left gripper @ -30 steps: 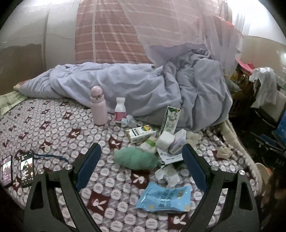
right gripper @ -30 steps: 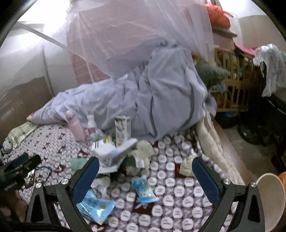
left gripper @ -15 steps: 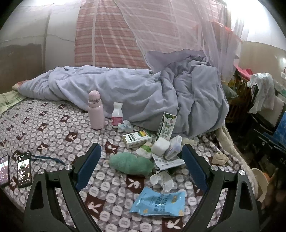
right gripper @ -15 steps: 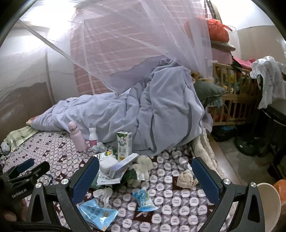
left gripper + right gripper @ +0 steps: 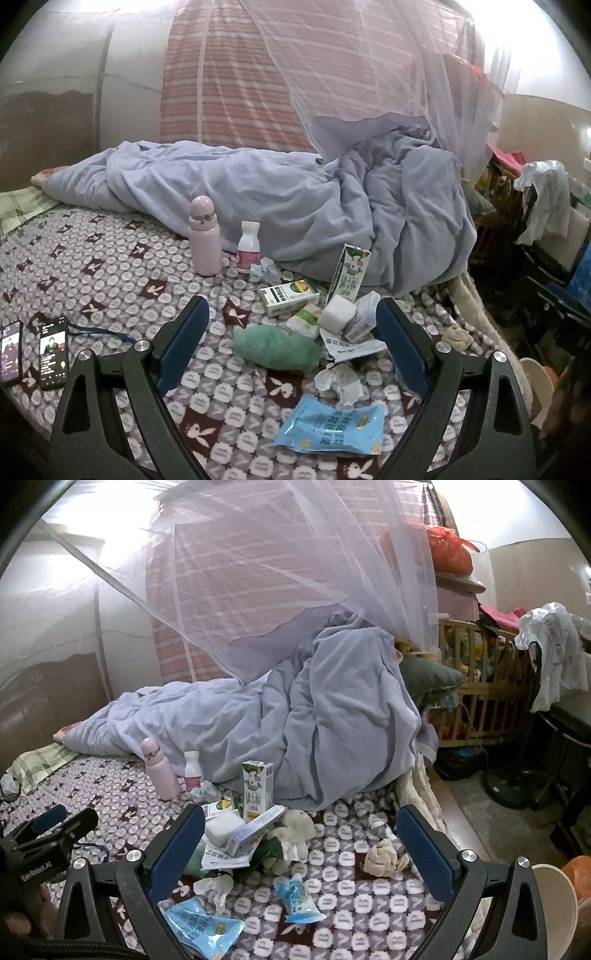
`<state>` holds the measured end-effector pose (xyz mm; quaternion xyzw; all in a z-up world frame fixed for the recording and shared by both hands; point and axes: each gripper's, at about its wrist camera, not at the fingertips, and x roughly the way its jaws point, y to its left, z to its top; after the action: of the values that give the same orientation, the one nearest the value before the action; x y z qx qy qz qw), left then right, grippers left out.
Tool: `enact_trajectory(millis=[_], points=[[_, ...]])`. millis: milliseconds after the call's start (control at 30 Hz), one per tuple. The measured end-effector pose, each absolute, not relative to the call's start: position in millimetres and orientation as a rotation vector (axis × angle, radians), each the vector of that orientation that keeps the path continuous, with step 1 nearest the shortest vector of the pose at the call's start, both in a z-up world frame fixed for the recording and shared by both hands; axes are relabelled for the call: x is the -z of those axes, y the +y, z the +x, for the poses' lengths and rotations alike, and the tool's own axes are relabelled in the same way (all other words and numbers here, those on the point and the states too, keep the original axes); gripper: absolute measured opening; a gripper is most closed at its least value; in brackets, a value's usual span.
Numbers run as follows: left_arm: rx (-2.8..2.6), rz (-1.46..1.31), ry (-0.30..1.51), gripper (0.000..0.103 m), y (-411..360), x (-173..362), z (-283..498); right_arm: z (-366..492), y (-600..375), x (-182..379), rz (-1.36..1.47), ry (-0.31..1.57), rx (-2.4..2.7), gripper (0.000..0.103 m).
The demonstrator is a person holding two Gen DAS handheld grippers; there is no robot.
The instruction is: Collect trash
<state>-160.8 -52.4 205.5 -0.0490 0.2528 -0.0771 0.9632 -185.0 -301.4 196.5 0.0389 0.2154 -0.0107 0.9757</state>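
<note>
A: What is the surface?

B: A bed covered with a bunny-print bedspread, maroon and grey. A rumpled lavender quilt lies heaped along its far side, and a mosquito net hangs above, in front of a striped curtain.

A: Where is the trash?

B: Take the upright milk carton as the mark. It stands at the foot of the quilt. Just in front of it lie a flat medicine box, a white cube-shaped pack and a printed leaflet, all in one pile. Nearer the camera than the carton are a crumpled tissue and a blue snack wrapper. In the right wrist view a second, smaller blue wrapper lies in front of the carton and a balled beige tissue to its right.

A: Other things on the bed?

B: Left of the carton stand a pink bottle and a small white bottle. A green fuzzy cloth lies in front of it, and two phones lie far to its left at the bed's edge.

A: The grippers?

B: The left gripper is spread wide over the pile, holding nothing. The right gripper is also spread wide and empty.

A: The room beyond?

B: Right of the carton, off the bed, a wooden crib stands with white clothing draped nearby.
</note>
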Motion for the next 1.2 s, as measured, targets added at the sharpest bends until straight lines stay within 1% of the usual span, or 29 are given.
enact_trajectory(millis=[667, 1200], points=[[0.157, -0.100, 0.510, 0.092, -55.0, -210.7, -158.6, -186.2, -302.3, -196.9, 0.077, 0.442, 0.024, 0.103], [0.156, -0.105, 0.525, 0.092, -57.8, -203.9, -160.7, -186.3, -308.6, -194.3, 0.101, 0.454, 0.019, 0.103]])
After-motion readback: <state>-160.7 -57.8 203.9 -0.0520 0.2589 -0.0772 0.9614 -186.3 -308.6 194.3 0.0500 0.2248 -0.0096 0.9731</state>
